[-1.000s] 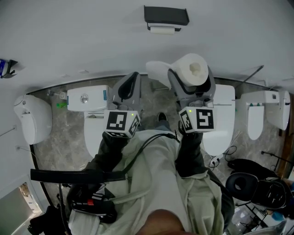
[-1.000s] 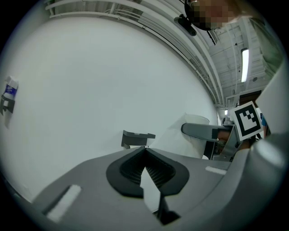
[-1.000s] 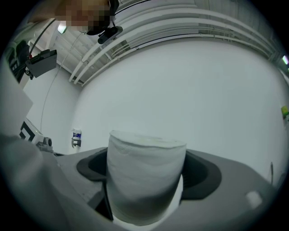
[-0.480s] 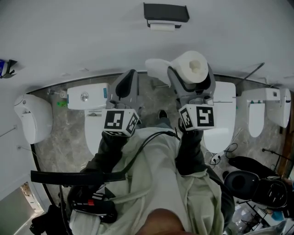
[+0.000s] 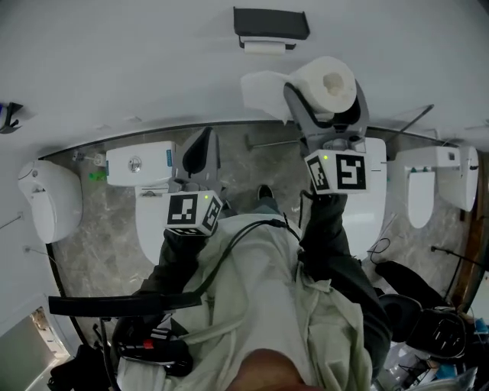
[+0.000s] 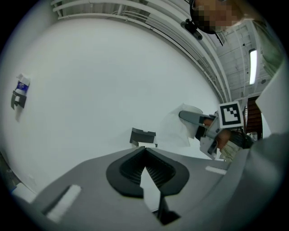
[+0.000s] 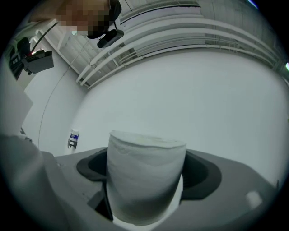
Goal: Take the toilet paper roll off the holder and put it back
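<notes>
Facing the wall (image 5: 114, 69), the right gripper (image 5: 327, 98) is clenched across the toilet paper roll (image 5: 330, 76), just below and right of the holder (image 5: 271, 23). The left gripper (image 5: 197, 153), well below-left of the holder, appears closed and empty (idle). Risk: the roll's loose tail (image 5: 263, 90), trailing below the holder, could snag or unwind on remounting.

A washroom set-up is showing here: several white toilets (image 5: 137, 163) are standing side by side on a grey marbled floor (image 5: 99, 244), and a paper holder (image 5: 271, 24) is hanging on the white wall (image 5: 137, 61).
</notes>
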Tool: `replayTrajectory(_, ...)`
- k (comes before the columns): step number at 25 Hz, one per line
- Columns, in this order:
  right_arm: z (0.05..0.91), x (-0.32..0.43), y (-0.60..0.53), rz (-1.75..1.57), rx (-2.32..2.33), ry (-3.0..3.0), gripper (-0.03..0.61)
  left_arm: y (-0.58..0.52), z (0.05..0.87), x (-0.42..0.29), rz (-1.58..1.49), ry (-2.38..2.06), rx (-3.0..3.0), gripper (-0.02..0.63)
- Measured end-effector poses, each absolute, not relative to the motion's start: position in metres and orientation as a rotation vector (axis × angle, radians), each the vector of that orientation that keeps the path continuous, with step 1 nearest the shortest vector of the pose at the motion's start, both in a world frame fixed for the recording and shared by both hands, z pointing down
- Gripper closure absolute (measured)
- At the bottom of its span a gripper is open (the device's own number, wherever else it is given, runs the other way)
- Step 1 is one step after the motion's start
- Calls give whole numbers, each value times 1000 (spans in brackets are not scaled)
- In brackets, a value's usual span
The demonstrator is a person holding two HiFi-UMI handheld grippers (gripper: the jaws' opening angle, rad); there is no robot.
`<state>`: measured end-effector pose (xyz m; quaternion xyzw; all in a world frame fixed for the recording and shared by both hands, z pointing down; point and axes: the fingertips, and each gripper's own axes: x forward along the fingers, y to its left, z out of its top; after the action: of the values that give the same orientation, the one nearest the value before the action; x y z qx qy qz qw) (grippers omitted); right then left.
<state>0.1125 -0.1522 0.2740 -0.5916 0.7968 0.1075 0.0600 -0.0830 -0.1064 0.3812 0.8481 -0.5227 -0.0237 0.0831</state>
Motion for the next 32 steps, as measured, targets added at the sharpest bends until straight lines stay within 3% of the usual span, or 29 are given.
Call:
replayTrajectory(10, 224, 113, -294, 415, -1748, 2396, 113, -103, 376, -113, -72, -1725, 2447, 607)
replayTrajectory(17, 257, 81, -361, 347, -1807, 2546, 112, -106, 372, -122, -73, -1808, 2403, 607)
replayTrajectory(24, 288, 68, -374, 484, -1921, 2626, 114, -113, 367, -120, -82, -1843, 2392, 607)
replayTrajectory(32, 291, 99, -347, 312, -1864, 2560, 113, -122, 372, -118, -78, -1812, 2387, 607)
